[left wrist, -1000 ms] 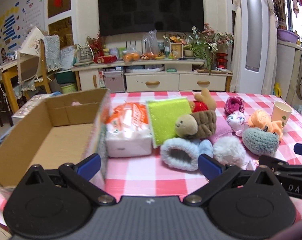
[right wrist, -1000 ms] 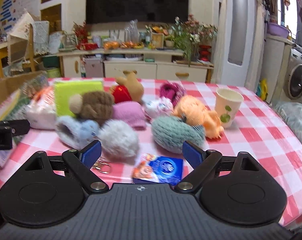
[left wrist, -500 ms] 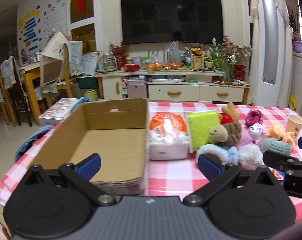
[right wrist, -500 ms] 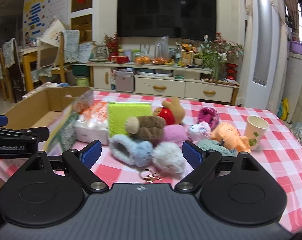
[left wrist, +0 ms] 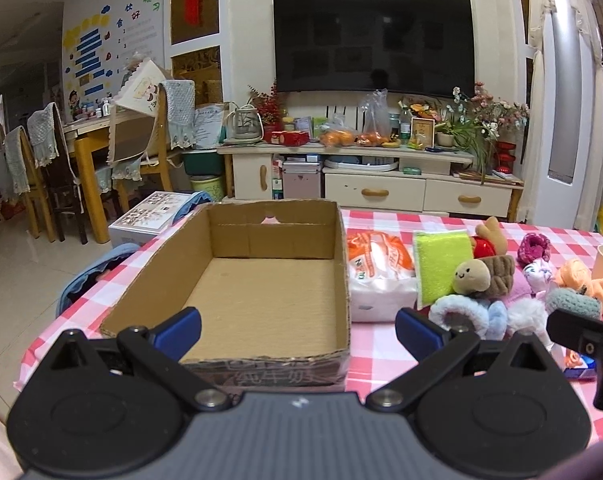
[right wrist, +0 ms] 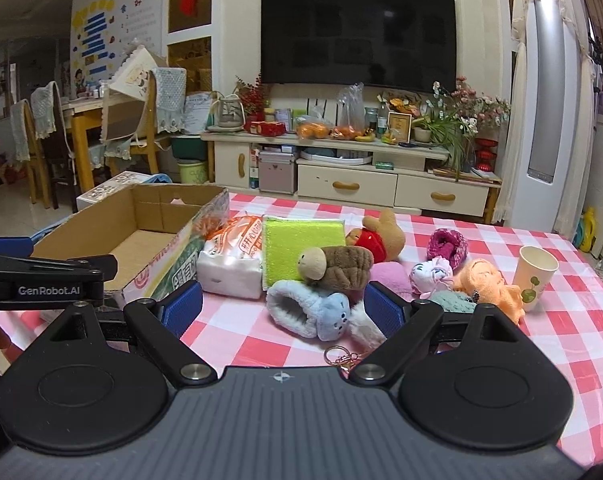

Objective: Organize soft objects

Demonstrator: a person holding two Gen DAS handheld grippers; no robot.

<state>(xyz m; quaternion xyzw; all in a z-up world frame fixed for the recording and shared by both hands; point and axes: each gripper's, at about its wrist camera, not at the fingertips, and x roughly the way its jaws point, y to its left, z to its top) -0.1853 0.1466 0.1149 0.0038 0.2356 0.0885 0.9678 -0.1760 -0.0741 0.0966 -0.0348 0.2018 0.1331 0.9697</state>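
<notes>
"GenRobot.AI" printed on left gripper (right wrist: 45, 276); both grippers, right gripper (right wrist: 282, 310) included, spread wide, holding nothing; cardboard box (left wrist: 261, 300) interior bare, tissue pack (right wrist: 231, 264) beside box.

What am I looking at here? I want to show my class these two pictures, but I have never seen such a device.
No robot here: a person holds a two-finger gripper in each hand, each with a camera looking along its fingers. One picture comes from the left gripper, facing an empty cardboard box. The other comes from the right gripper, facing soft toys such as a blue fluffy slipper and a green sponge on the checked table. Both grippers are open and hold nothing.
</notes>
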